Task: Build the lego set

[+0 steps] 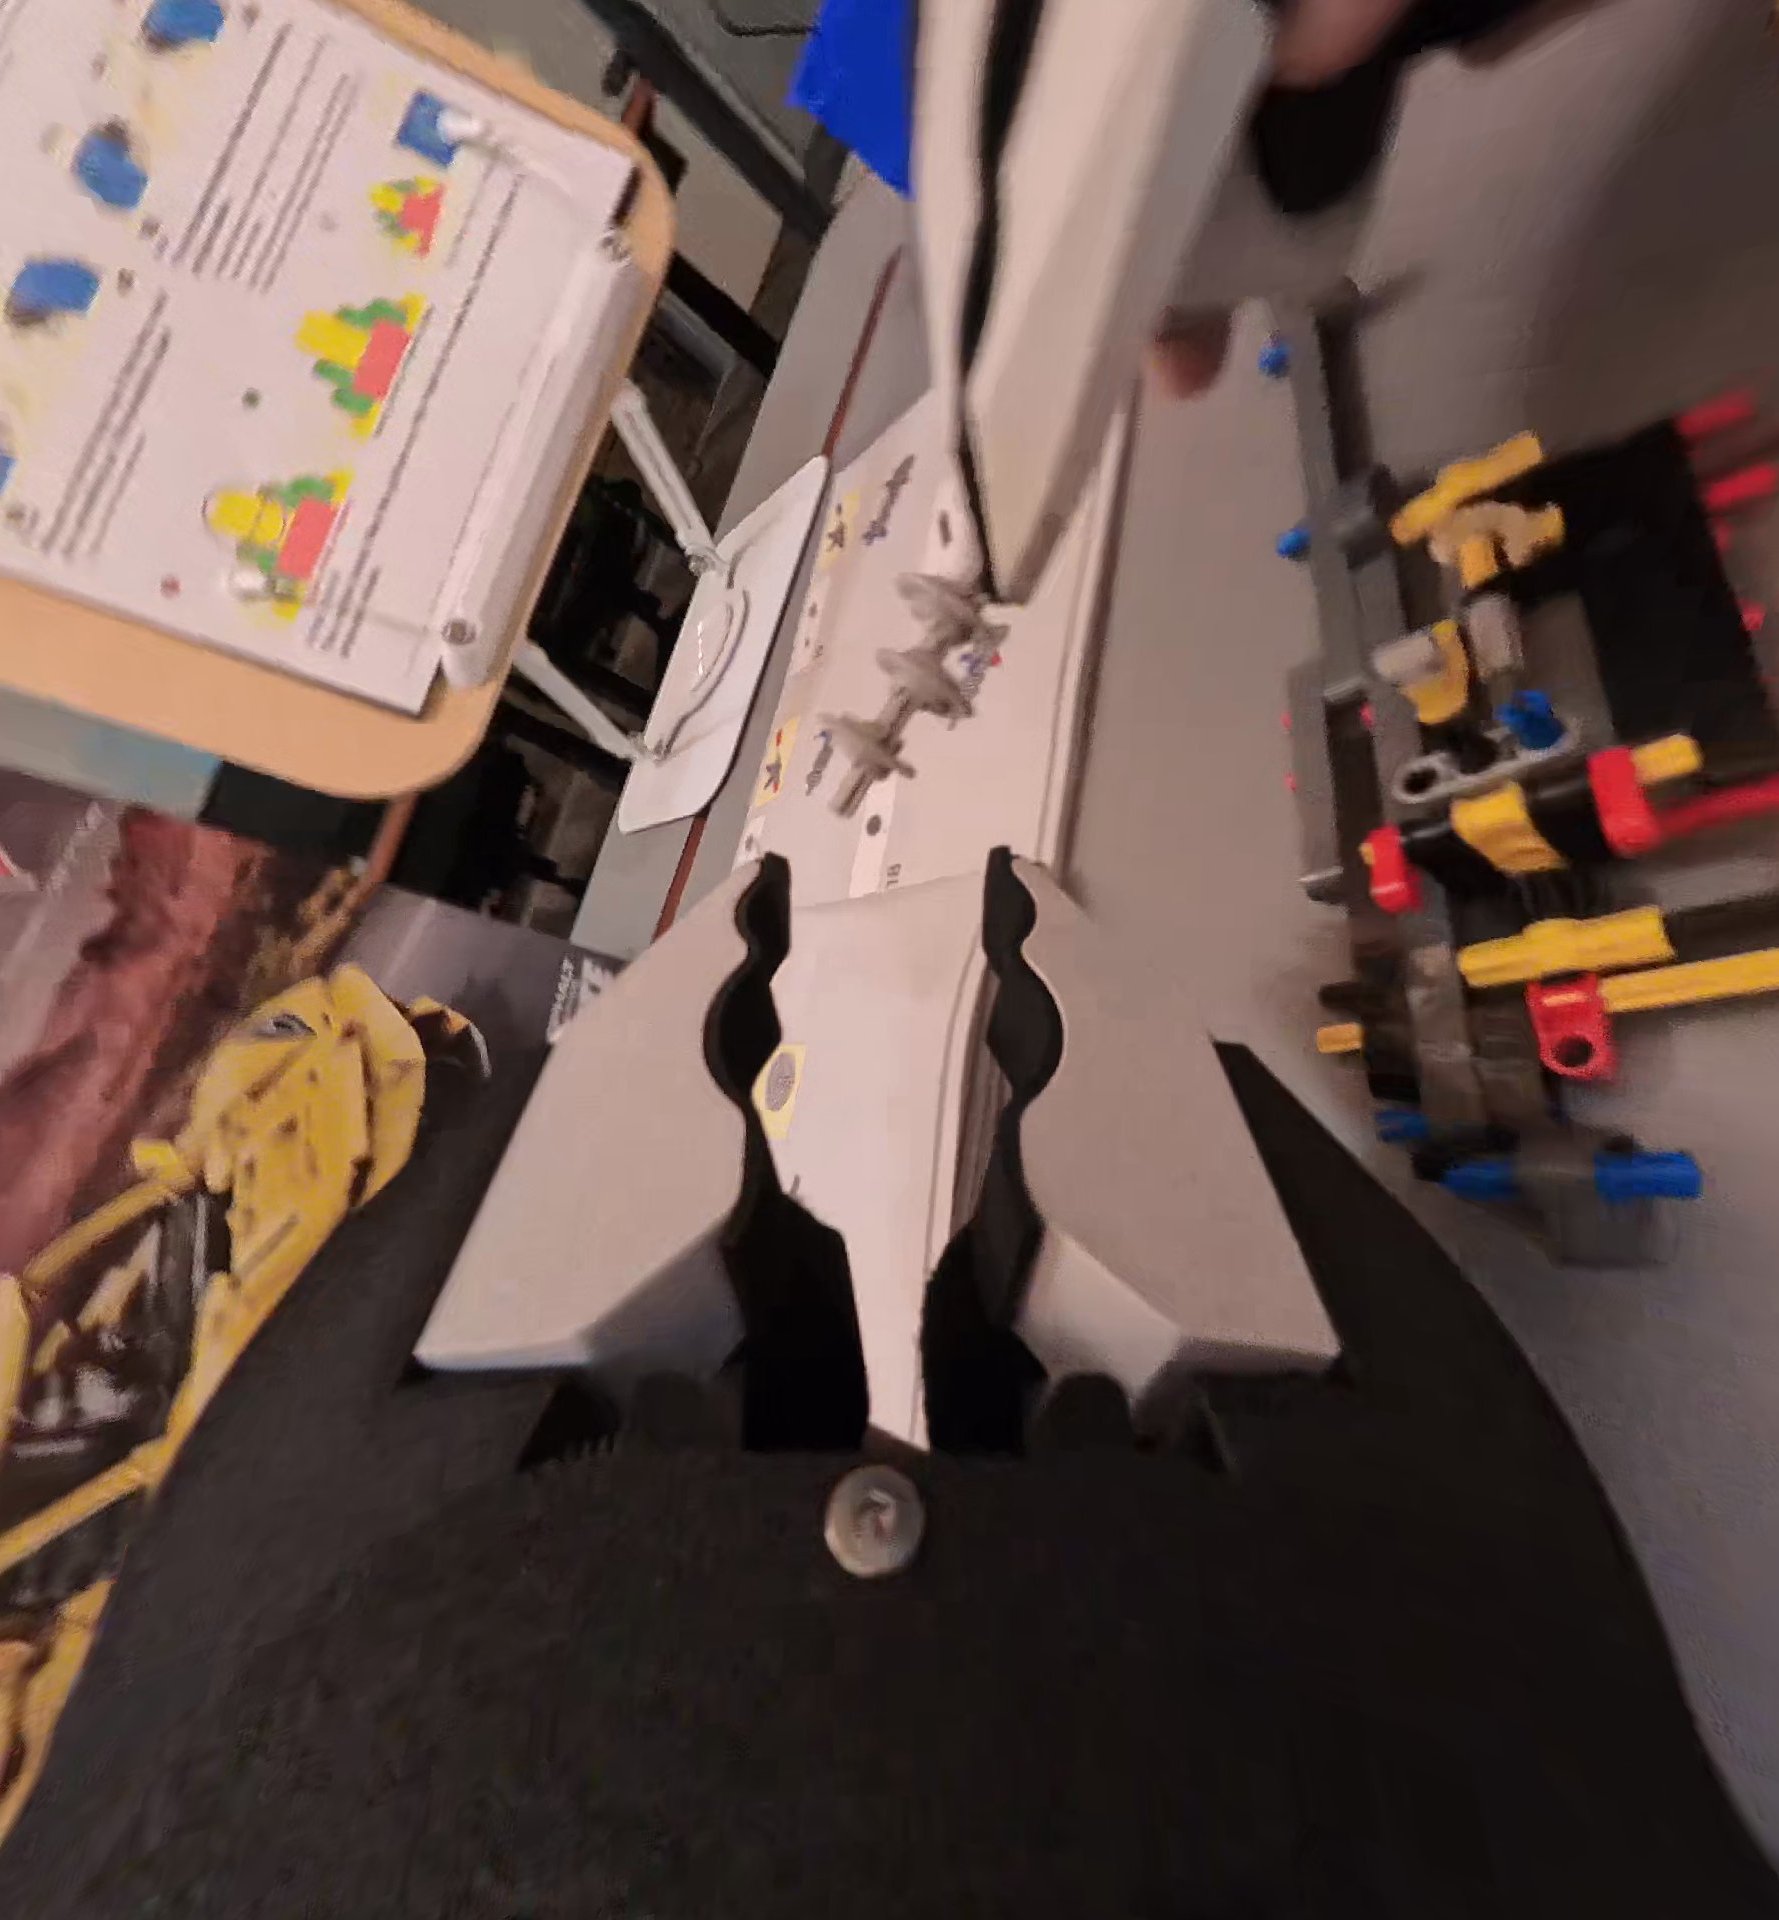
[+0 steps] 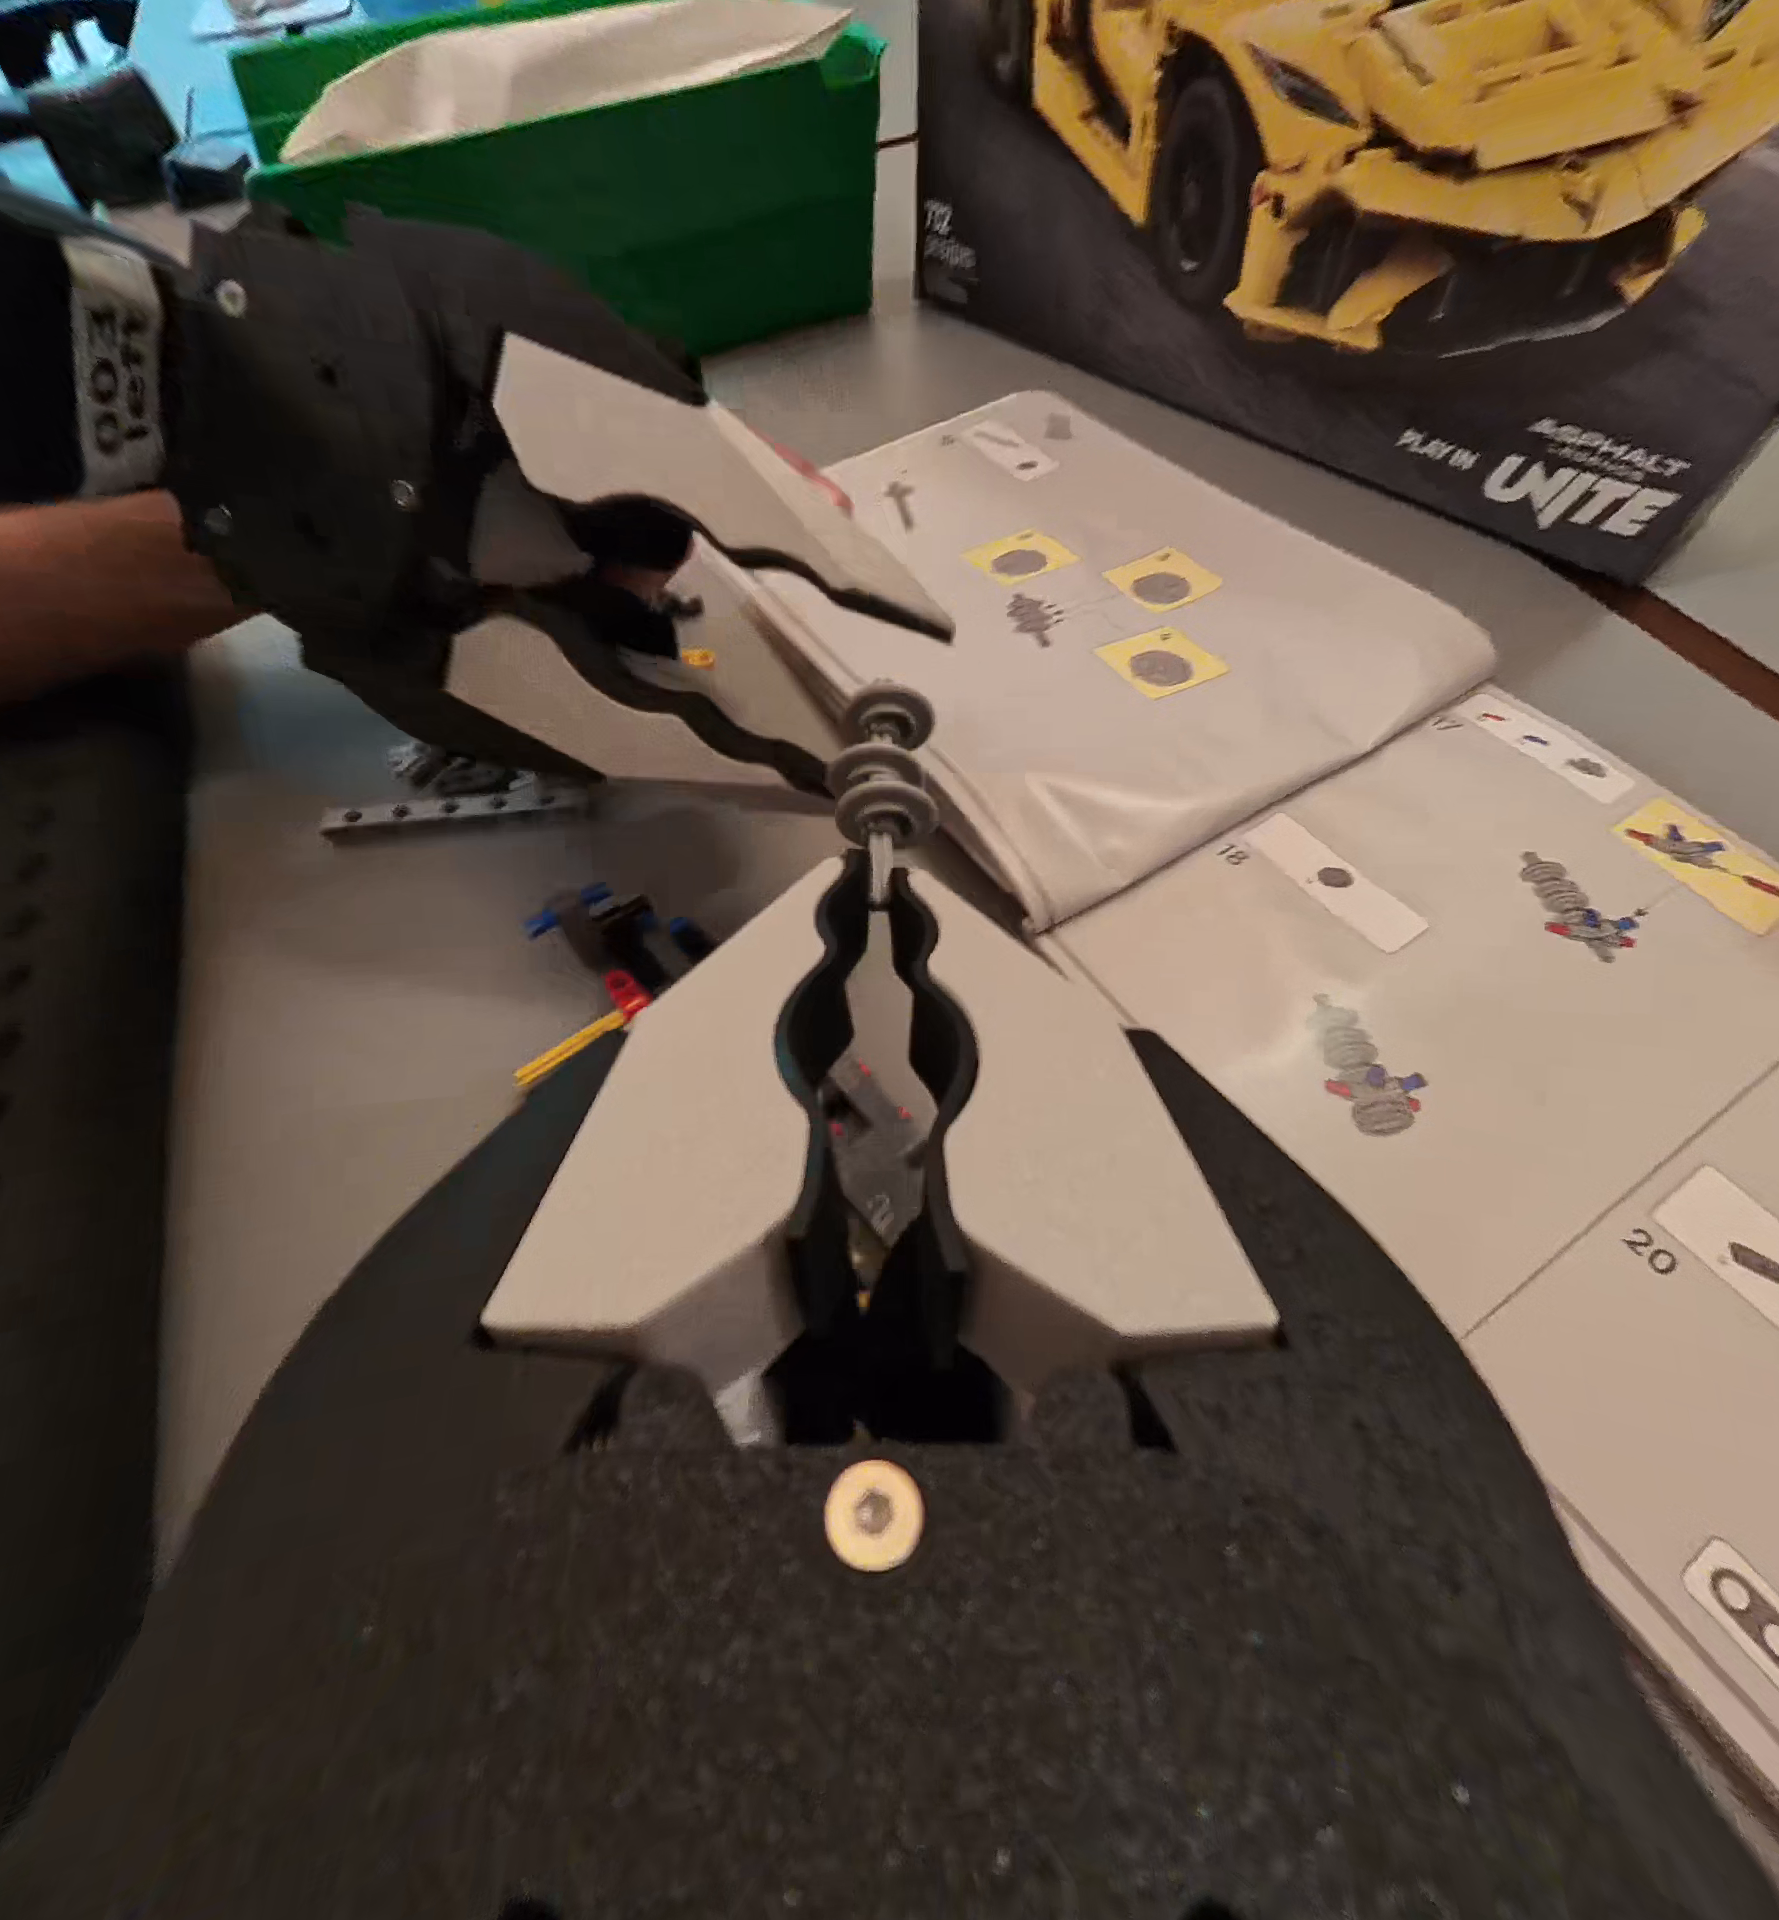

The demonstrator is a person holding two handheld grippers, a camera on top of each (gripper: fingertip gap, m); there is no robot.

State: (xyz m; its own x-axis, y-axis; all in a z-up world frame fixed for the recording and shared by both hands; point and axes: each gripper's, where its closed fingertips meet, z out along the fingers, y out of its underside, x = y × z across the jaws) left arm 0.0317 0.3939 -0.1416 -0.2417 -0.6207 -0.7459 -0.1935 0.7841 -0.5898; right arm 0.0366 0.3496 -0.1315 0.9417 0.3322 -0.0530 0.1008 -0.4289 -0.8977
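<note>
My right gripper [image 2: 877,883] is shut on the near end of a grey axle with three grey gears [image 2: 880,769] and holds it above the open instruction booklet [image 2: 1280,935]. My left gripper [image 1: 885,873] is open and empty, its tips just short of the gear axle [image 1: 916,675]. In the right wrist view the left gripper [image 2: 885,707] comes in from the left, jaws apart beside the far gear. In the left wrist view the right gripper [image 1: 999,582] hangs down from the top. The partial build [image 1: 1508,831], black, grey, yellow, red and blue, lies on the table to the right.
The set's box with a yellow car [image 2: 1384,260] stands behind the booklet. A green bin [image 2: 604,177] is at the back left. A clipboard stand with a printed sheet [image 1: 241,312] is at the upper left. A grey beam [image 2: 449,816] and small parts [image 2: 604,925] lie on the table.
</note>
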